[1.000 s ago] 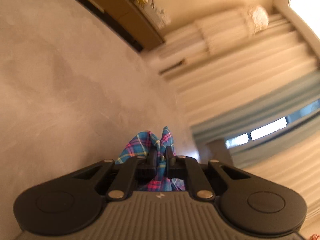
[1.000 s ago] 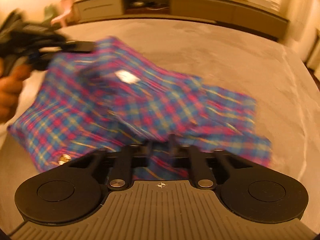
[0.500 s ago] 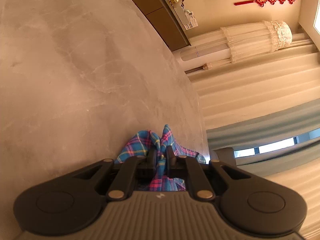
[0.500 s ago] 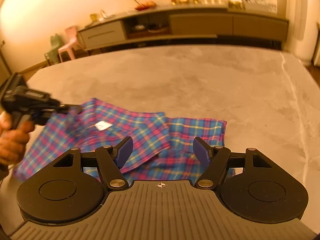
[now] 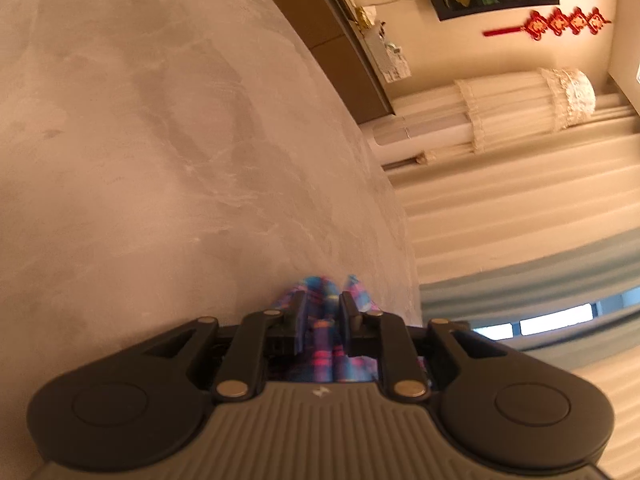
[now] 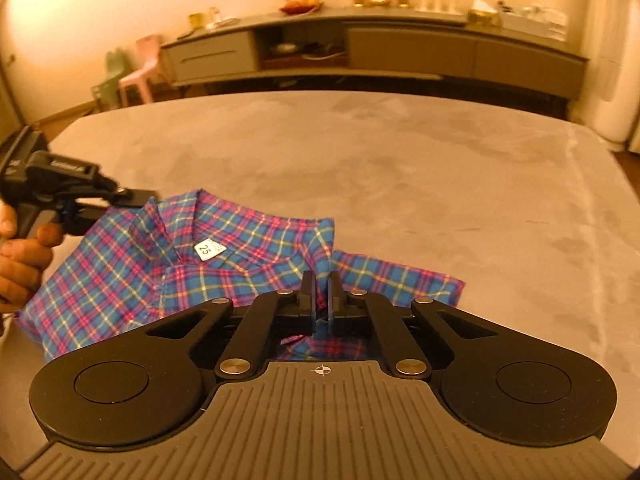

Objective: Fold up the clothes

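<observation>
Plaid shirt (image 6: 224, 264) lies spread across the grey tabletop (image 6: 400, 168), collar and its white size tag facing up. Right claw (image 6: 320, 284) is clenched on a raised fold at the shirt's near edge. Over on the far side, the left claw (image 5: 323, 308), held in a hand (image 6: 20, 260), is easing apart, plaid cloth bunched between its fingers.

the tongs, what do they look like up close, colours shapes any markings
Both are alike: a grey ribbed housing with black rounded lobes at each side, black linkage arms with silver pivot pins, and two flat dark fingers. The right tongs carry a small crosshair mark on the housing; the left tongs have a small white logo there. No cables or sleeves show.
</observation>
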A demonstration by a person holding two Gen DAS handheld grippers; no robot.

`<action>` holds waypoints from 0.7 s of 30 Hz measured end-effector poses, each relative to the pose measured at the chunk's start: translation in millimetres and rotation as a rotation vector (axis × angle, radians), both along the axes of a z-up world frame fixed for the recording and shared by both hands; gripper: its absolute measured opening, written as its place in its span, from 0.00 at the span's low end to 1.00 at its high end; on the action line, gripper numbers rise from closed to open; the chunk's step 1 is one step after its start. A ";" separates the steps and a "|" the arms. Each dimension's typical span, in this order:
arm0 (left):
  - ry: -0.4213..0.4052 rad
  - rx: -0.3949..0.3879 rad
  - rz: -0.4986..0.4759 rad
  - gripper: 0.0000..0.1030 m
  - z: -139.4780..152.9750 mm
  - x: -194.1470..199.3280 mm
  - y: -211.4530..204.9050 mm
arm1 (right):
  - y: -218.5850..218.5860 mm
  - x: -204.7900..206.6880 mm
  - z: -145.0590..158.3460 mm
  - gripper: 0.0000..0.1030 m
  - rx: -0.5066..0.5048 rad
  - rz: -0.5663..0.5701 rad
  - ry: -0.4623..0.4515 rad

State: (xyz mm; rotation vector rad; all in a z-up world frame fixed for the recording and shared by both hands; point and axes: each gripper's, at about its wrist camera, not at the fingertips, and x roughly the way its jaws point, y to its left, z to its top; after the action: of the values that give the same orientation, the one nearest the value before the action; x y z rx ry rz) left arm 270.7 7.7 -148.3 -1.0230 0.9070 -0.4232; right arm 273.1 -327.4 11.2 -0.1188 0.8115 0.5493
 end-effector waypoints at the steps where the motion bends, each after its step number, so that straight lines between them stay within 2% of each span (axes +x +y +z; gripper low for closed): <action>1: 0.003 0.001 0.005 0.10 -2.0 0.5 1.2 | -3.4 1.0 -0.9 0.00 -0.001 -0.018 0.005; 3: 0.012 0.003 0.018 0.05 -5.5 3.2 1.9 | -3.4 1.7 -4.0 0.00 -0.012 -0.030 0.013; 6: 0.017 -0.008 0.023 0.04 -6.7 6.1 3.6 | -1.8 0.4 -4.9 0.00 -0.013 -0.030 0.013; 7: 0.009 -0.013 0.017 0.10 -4.6 5.9 3.8 | -0.7 -0.5 -3.1 0.00 -0.009 -0.027 0.009; 8: 0.002 -0.015 0.005 0.10 -2.1 6.7 3.0 | -0.9 -2.0 -0.5 0.00 -0.004 -0.026 0.003; 13: -0.046 0.073 -0.083 0.12 10.4 6.2 -5.9 | -13.4 -2.0 3.6 0.00 0.043 -0.043 0.010; 14: -0.063 0.093 -0.100 0.15 13.8 4.1 -5.5 | -15.8 -1.1 3.1 0.00 0.054 -0.044 0.016; 16: -0.089 0.078 -0.107 0.39 16.8 -1.6 -0.8 | -16.7 0.4 0.3 0.00 0.056 -0.040 0.025; 17: -0.092 0.057 -0.095 0.46 16.5 -5.0 2.5 | -17.0 1.2 -1.0 0.00 0.056 -0.038 0.029; 18: -0.096 0.028 -0.084 0.51 15.4 -7.8 5.4 | -16.4 2.3 -1.8 0.00 0.055 -0.038 0.033; 21: -0.088 -0.086 -0.066 0.57 7.4 -11.5 8.3 | -16.7 4.6 -3.2 0.00 0.062 -0.044 0.043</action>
State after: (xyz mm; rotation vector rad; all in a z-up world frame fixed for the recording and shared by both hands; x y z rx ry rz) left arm 259.2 16.0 -140.9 -1.0473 0.8514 -0.5621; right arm 277.7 -344.1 8.0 -0.0322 0.8362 0.5367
